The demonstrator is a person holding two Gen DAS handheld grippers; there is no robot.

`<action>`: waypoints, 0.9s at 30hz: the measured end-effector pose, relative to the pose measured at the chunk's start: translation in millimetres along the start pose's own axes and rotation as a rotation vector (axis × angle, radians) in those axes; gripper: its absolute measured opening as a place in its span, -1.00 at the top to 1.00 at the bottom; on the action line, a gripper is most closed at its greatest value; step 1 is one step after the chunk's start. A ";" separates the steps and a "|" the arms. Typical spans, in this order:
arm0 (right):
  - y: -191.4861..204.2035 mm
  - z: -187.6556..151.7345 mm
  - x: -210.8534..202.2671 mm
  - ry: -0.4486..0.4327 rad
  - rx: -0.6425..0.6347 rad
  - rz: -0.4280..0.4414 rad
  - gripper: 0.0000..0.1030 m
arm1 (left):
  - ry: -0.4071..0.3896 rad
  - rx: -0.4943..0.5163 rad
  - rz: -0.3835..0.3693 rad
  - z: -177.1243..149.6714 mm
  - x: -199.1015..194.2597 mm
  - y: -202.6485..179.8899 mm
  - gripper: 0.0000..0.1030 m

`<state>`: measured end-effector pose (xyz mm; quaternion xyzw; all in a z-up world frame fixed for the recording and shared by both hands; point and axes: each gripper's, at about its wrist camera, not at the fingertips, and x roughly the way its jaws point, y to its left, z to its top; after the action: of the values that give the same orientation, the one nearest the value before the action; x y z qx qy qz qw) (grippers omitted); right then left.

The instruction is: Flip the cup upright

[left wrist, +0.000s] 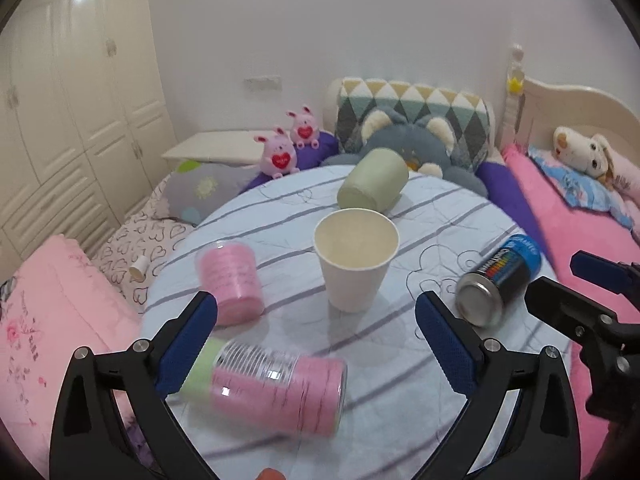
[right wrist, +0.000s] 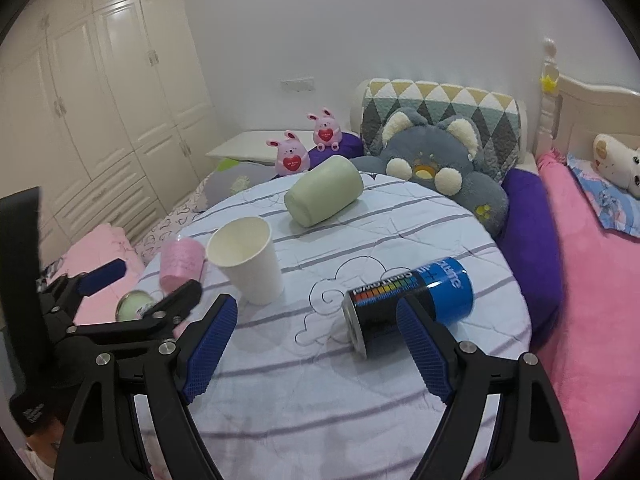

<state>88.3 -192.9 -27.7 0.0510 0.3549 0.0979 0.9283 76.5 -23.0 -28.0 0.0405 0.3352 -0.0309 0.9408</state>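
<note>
A white paper cup (left wrist: 355,261) stands upright, mouth up, near the middle of the round table (left wrist: 400,400); it also shows in the right wrist view (right wrist: 248,260). A pale green cup (left wrist: 374,185) (right wrist: 325,191) lies on its side behind it. My left gripper (left wrist: 316,316) is open and empty, a short way in front of the white cup. My right gripper (right wrist: 316,316) is open and empty, right of the cup; its right finger overlaps a lying can (right wrist: 408,304) in view.
A pink ribbed cup (left wrist: 232,282) lies left. A pink and green clear bottle (left wrist: 276,390) lies by my left finger. The blue and black can (left wrist: 498,278) lies right. Plush toys (right wrist: 436,168) and pink bedding (right wrist: 592,280) surround the table.
</note>
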 end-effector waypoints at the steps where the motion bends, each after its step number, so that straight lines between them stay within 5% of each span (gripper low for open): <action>1: 2.0 -1.8 -5.2 -0.007 -0.006 -0.002 -0.62 | -0.015 -0.012 -0.001 -3.0 -9.2 2.6 -0.96; 10: 9.4 -22.9 -49.1 -0.088 -0.063 0.034 -0.62 | -0.127 -0.063 -0.004 -29.6 -67.4 1.8 -0.99; 27: 4.3 -42.6 -77.6 -0.154 -0.145 0.057 -0.62 | -0.213 -0.028 0.081 -50.4 -102.0 -23.0 -0.99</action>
<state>2.6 -204.6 -8.3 0.0010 0.2727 0.1457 0.9510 -36.0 -37.9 -3.6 0.0374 0.2317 0.0076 0.9720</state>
